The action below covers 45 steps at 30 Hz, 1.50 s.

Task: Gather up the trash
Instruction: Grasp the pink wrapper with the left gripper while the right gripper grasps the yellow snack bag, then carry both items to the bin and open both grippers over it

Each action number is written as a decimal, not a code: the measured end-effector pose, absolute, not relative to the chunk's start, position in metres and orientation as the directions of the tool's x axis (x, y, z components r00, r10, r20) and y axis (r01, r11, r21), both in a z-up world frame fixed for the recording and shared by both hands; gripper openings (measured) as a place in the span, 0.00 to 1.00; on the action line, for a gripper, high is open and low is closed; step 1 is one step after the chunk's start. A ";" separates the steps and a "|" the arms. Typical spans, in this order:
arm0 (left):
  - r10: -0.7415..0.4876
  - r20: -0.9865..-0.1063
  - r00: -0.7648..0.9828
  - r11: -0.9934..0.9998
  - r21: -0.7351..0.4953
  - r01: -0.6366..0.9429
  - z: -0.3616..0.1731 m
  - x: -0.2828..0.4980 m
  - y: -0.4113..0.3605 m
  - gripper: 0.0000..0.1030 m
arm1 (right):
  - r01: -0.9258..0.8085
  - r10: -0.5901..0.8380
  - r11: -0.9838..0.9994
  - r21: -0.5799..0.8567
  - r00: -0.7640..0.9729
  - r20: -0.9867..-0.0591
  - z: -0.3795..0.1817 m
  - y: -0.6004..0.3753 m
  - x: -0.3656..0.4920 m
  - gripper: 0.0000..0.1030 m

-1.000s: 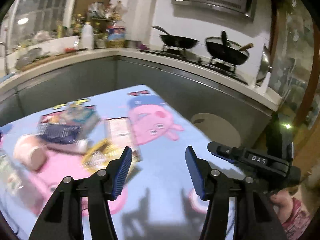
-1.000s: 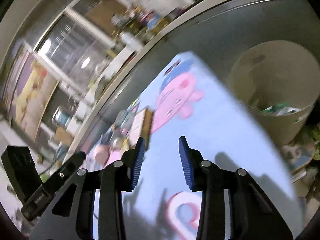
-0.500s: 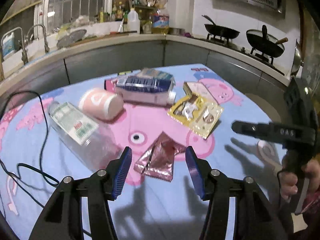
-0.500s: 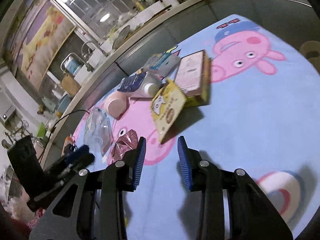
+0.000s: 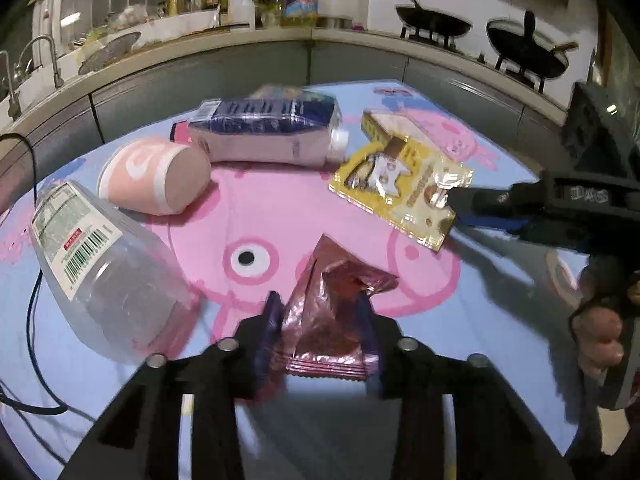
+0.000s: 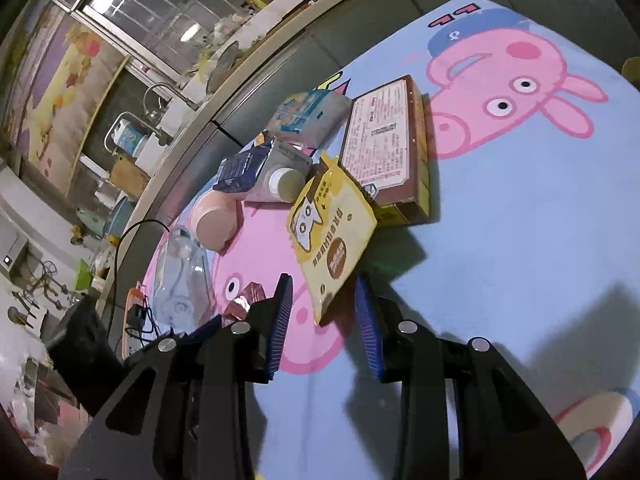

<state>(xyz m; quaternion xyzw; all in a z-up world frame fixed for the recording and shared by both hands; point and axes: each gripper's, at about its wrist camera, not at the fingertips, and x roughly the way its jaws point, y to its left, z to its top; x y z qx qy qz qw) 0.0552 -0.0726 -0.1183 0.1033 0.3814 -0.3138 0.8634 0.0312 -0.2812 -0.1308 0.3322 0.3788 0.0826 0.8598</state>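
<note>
Brown box (image 6: 394, 148) shows only past right tongs (image 6: 324, 312), closing around yellow pouch (image 6: 332, 236).

The wrapper (image 5: 332, 312) lies between the left gripper's (image 5: 320, 320) closing jaws on the cloth (image 5: 400, 420), with the bottle (image 5: 96, 264) to its left, the cup (image 5: 156, 176) ahead-left and the carton (image 5: 264, 132) farther ahead. The pouch (image 6: 332, 232) has its near corner between the right gripper's (image 6: 324, 312) closing jaws, seemingly untouched by them, and leans back on the box (image 6: 384, 144). Beyond the box lies a packet (image 6: 308, 114), and the left gripper sits to the right gripper's left.
</note>
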 end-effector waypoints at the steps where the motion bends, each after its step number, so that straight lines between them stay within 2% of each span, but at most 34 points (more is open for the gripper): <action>1: -0.469 -0.723 0.507 0.779 -0.068 0.623 -0.119 0.055 -0.073 0.27 | 0.103 0.402 0.764 0.637 0.696 -0.595 -0.132 -0.280 0.035 0.20; 2: -0.482 -0.724 0.493 0.772 -0.085 0.629 -0.118 0.055 -0.072 0.21 | 0.097 0.408 0.764 0.638 0.694 -0.594 -0.133 -0.279 0.037 0.13; 3: -0.488 -0.723 0.490 0.771 -0.093 0.631 -0.117 0.055 -0.072 0.14 | 0.089 0.414 0.766 0.637 0.690 -0.594 -0.134 -0.278 0.040 0.01; 6: -0.508 -0.716 0.478 0.767 -0.124 0.630 -0.109 0.050 -0.069 0.04 | 0.079 0.415 0.763 0.641 0.701 -0.580 -0.131 -0.277 0.035 0.01; 13: -0.628 -0.648 0.432 0.712 -0.254 0.655 -0.072 0.031 -0.066 0.04 | 0.020 0.376 0.794 0.608 0.769 -0.516 -0.100 -0.282 -0.015 0.00; 19: -0.671 -0.640 0.374 0.659 -0.283 0.697 -0.058 0.027 -0.105 0.04 | 0.081 0.290 0.792 0.605 0.822 -0.490 -0.092 -0.321 -0.053 0.01; 27: -0.677 -0.687 0.264 0.576 -0.272 0.771 -0.062 0.016 -0.197 0.04 | 0.237 0.126 0.748 0.619 0.866 -0.485 -0.100 -0.398 -0.100 0.01; 36: -0.744 -0.655 0.129 0.451 -0.351 0.821 -0.053 0.024 -0.336 0.04 | 0.441 -0.082 0.617 0.652 0.860 -0.504 -0.122 -0.504 -0.143 0.01; 45: -0.704 -0.705 0.086 0.453 -0.352 0.819 -0.090 0.044 -0.430 0.04 | 0.530 -0.110 0.541 0.653 0.815 -0.570 -0.157 -0.545 -0.136 0.01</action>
